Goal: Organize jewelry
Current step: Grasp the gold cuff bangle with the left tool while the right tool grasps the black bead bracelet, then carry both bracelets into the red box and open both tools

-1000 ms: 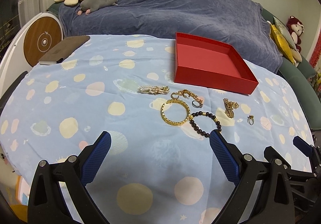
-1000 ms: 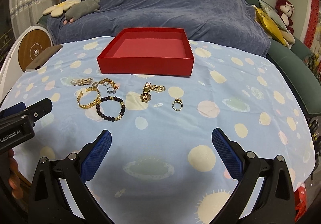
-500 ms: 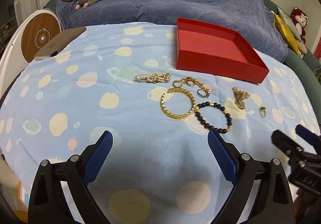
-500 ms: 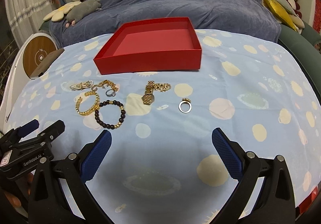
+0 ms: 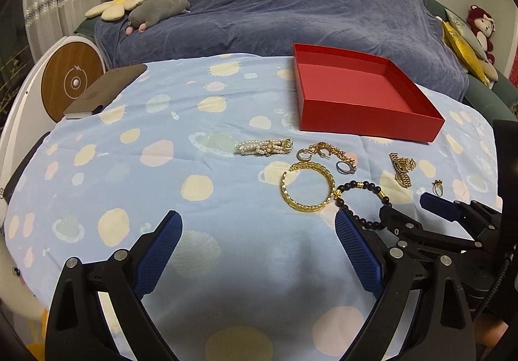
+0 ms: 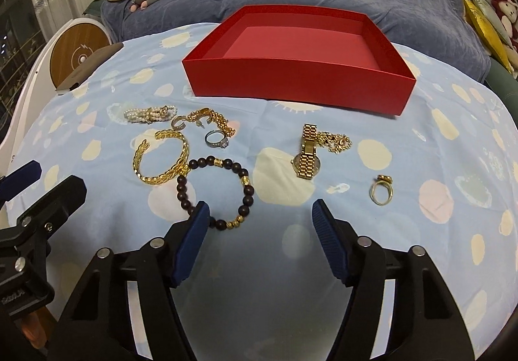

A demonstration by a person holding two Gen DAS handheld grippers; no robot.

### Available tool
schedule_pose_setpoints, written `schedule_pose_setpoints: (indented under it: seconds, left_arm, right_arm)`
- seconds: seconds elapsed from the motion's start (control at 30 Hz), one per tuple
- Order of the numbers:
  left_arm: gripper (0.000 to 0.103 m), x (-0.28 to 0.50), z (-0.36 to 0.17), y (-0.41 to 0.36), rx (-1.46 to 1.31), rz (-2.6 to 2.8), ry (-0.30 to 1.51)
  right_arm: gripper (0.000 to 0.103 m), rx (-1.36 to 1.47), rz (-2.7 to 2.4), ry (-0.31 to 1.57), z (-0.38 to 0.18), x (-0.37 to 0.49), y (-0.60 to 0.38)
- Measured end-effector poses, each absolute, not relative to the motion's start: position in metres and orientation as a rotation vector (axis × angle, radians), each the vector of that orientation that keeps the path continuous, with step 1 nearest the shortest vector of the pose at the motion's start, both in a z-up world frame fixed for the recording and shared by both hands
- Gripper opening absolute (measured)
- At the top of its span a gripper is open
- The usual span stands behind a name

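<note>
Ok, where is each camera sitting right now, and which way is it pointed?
Left wrist: on the left tool, low over the tablecloth, facing the red box and couch; its open fingers and the right tool show.
Right wrist: on the right tool, closer in, facing the box; the left tool shows at the left edge.
Both share the box, gold bangle and bead bracelet.

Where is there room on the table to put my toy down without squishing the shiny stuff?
The big bare patch of tablecloth left of the pearl bracelet is free. So is the stretch right of the gold ring, and the red box looks empty. It is crowded between the gold bangle, beaded bracelet and gold watch.
</note>
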State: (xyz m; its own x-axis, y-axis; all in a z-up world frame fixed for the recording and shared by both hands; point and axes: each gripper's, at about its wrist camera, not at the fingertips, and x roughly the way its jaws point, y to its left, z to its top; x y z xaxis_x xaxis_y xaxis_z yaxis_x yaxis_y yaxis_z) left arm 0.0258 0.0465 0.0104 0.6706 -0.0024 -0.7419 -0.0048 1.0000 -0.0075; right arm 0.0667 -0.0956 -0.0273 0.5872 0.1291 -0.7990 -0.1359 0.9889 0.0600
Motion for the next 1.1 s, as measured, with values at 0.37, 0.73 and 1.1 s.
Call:
schedule_pose_setpoints:
  seconds: [0.37, 0.73, 1.1]
  left_arm:
    - [0.092, 0.04, -0.01, 0.048, -0.053, -0.021, 0.884]
    - [0.092, 0.074, -0.034, 0.013, -0.027, -0.036, 0.912]
    - [0.051, 0.079, -0.041, 0.005, 0.004, -0.053, 0.893]
  right_arm:
    - [0.007, -0.07, 0.197, 0.932, -0.026, 0.07, -0.093]
    - [0.006, -0.041, 0.201, 0.932, 0.005, 0.048, -0.138]
    - [0.006, 0.042, 0.189, 0.932, -0.003, 0.05, -0.155]
